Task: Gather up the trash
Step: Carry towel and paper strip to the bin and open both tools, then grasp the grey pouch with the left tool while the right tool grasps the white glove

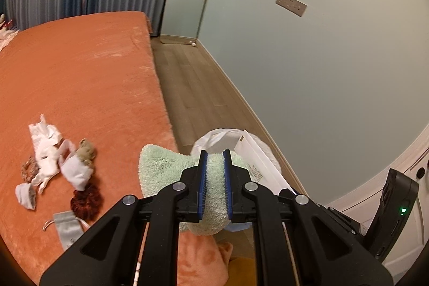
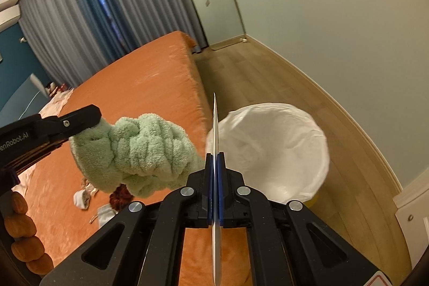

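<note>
jaws clamped, left gripper [image 2: 100,122] lettered "enRobot.AI"

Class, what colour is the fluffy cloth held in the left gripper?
Pale mint green: the fluffy terry cloth shows best in the right wrist view.

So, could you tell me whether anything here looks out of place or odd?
Yes: the left gripper is clamped on a fluffy green towel carried toward the white-lined bin, which looks more like laundry than trash. Socks and scrunchies lie scattered on the orange bed.
</note>
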A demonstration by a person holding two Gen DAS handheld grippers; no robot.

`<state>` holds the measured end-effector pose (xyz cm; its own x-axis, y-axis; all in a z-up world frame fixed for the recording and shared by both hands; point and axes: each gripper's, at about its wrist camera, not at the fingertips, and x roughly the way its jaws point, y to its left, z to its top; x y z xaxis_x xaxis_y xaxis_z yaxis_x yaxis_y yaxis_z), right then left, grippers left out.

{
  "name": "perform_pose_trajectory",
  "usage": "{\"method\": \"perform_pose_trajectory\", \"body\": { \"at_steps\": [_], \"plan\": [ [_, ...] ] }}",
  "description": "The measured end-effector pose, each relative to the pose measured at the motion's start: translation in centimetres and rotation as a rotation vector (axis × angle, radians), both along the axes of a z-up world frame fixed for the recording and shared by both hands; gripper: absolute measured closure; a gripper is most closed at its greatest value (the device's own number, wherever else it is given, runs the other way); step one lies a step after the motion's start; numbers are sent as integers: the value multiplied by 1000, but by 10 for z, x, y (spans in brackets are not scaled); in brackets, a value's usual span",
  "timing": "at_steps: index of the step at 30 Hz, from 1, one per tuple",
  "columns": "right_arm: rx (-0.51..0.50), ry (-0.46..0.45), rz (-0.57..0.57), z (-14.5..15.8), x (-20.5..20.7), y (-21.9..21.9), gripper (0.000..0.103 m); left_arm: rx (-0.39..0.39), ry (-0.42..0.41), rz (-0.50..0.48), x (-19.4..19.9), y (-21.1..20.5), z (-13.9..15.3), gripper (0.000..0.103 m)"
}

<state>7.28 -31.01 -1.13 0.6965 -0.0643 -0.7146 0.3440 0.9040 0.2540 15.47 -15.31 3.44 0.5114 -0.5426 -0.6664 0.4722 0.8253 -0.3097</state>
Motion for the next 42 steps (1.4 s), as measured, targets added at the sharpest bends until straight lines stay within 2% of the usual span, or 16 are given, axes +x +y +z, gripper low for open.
{"method": "perform_pose_trajectory", "body": {
  "at_steps": [7,10,12,14,18,20,22,26,28,34,42],
  "plan": [
    [18,34,-87,-15,-6,-38,100,-24,25,-59,12,-49,-4,92],
    [22,50,-105,-21,-4,-44,100,-36,18,-38,18,-63,-8,84],
    [25,58,-104,-24,1,-45,96,-29,1,-4,19,-64,-7,54],
    [19,63,-109,-27,5,-44,93,-19,-5,33,21,-62,-8,41],
    [28,77,-95,-32,13,-48,93,16,3,61,27,-52,-16,41],
    [30,77,-95,-31,16,-48,87,26,7,83,30,-43,-22,41],
    [30,71,-97,-30,16,-47,74,29,19,101,34,-34,-25,41],
    [9,67,-79,-26,18,-34,71,24,38,138,36,-12,-31,41],
    [-10,68,-70,-24,20,-27,65,25,46,155,36,-2,-34,41],
    [-27,63,-24,-15,22,2,60,60,39,201,28,29,-39,41],
    [-29,73,74,-12,29,55,52,61,90,299,25,93,-52,39]
  ]
}}
